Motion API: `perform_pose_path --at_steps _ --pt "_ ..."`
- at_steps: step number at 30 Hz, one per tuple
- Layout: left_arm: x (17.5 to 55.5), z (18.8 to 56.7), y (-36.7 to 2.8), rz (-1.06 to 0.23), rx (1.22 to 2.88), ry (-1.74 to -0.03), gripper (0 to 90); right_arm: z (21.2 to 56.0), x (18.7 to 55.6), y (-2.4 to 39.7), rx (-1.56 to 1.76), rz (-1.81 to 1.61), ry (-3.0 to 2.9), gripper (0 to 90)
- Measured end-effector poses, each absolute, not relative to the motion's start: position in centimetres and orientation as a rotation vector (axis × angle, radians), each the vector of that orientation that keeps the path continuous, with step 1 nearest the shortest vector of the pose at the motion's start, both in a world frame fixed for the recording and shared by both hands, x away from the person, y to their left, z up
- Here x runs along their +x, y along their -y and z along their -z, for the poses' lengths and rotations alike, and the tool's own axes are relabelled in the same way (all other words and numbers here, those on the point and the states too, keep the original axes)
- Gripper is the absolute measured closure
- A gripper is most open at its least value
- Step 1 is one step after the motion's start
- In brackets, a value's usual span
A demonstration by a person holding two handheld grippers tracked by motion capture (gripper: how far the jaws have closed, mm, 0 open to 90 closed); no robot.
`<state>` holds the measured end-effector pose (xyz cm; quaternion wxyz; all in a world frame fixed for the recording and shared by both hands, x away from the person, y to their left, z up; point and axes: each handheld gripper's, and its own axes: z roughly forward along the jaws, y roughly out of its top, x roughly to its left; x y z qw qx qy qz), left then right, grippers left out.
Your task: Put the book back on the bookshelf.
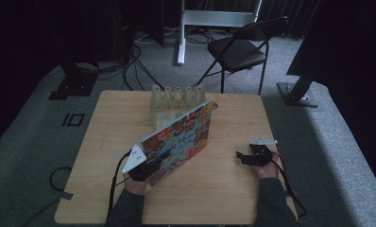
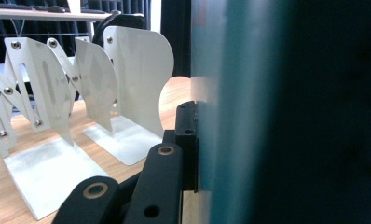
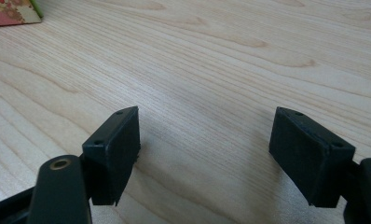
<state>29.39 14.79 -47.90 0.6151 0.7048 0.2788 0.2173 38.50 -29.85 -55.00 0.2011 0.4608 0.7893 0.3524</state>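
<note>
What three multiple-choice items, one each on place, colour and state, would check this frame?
1. Where is the rack?
A. At the table's far edge
B. Under the chair
C. In the right gripper

2. What colour is the rack?
A. Red
B. White
C. Black

3. How does the right gripper stand?
A. Shut on the book
B. Shut on nothing
C. Open over the table

Answers:
1 A, the high view shows it on the table beyond the book, nearer the chair.
2 B, its plates are white in the left gripper view.
3 C, the right gripper view shows a wide gap with only wood between the jaws; the left gripper holds the book.
</note>
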Motion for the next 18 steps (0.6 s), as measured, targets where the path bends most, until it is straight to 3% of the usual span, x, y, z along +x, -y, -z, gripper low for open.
perform_pose_path --at_steps 18 --pt "29.0 47.9 -16.2 -0.505 1.612 -0.665 81.0 55.0 38.5 29.9 1.287 -0.986 -2.206 24.2"
